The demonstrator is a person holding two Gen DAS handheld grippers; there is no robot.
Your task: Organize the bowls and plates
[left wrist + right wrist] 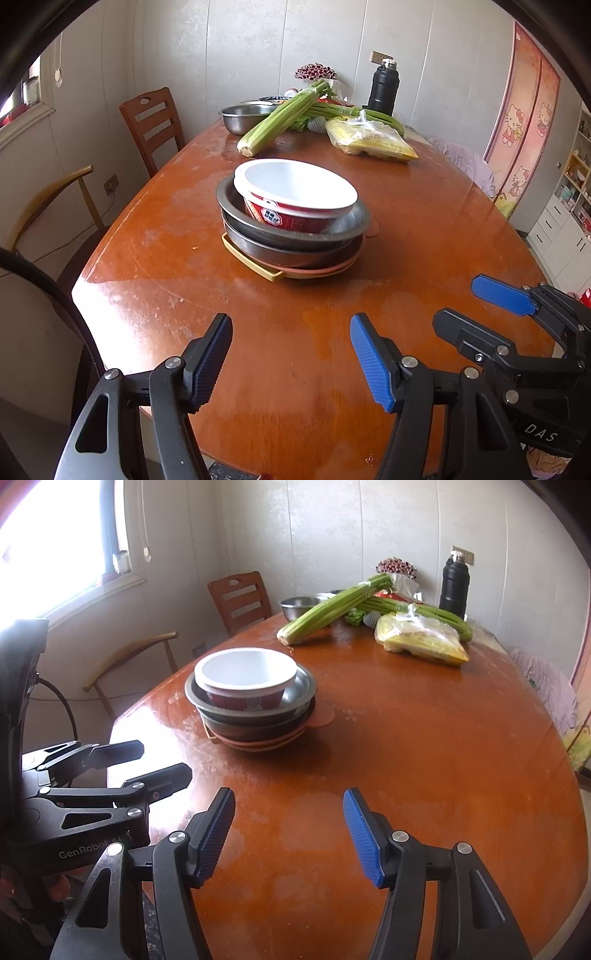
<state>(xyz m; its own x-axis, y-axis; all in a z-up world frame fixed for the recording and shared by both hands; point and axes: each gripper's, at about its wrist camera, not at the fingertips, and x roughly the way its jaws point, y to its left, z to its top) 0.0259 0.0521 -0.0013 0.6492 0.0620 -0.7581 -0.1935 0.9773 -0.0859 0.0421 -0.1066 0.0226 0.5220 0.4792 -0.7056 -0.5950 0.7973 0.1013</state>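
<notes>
A stack stands mid-table: a white and red paper bowl (295,192) (245,681) sits in a steel bowl (343,229) (303,686), on a darker steel bowl (280,251) (251,727), on pink and yellow plates (273,275) (258,746). My left gripper (291,354) is open and empty, near the table's front edge, well short of the stack. My right gripper (288,830) is open and empty, beside it to the right. Each gripper shows in the other's view: the right one (476,306) and the left one (162,760).
The brown wooden table (424,229) carries celery (280,118) (332,613), a bagged yellow item (369,140) (421,638), a steel bowl (243,118) (299,605) and a black flask (384,88) (454,587) at the far end. Chairs (151,125) stand left.
</notes>
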